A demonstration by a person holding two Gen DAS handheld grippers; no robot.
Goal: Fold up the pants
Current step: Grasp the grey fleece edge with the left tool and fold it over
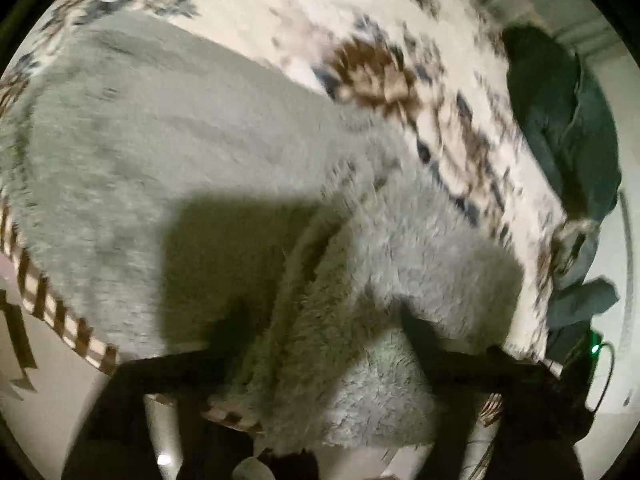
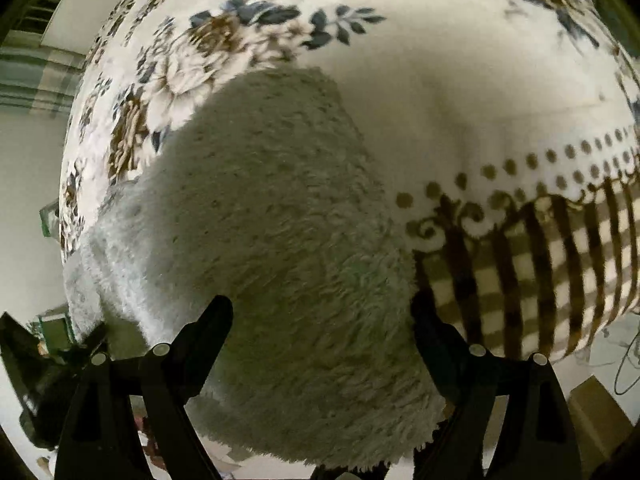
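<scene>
Item: fuzzy grey pants (image 1: 168, 152), spread on floral blanket (image 1: 280, 20) (dark garment (image 1: 560, 120) lies apart at edge).
Left gripper (image 1: 324, 320): jaws wide, straddling raised fold, not pinching.
Right gripper (image 2: 320, 312): jaws wide over fabric end, nothing held.
Progress: early; pants mostly flat, folding remains.

The fluffy pants (image 2: 280, 240) are pale grey-green. The blanket (image 2: 460, 80) is cream with brown and blue flowers, brown dots and brown checks along its edge. The fingers (image 2: 208, 332) are black.

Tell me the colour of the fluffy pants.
Pale grey-green pants, seen best in the right wrist view.
</scene>
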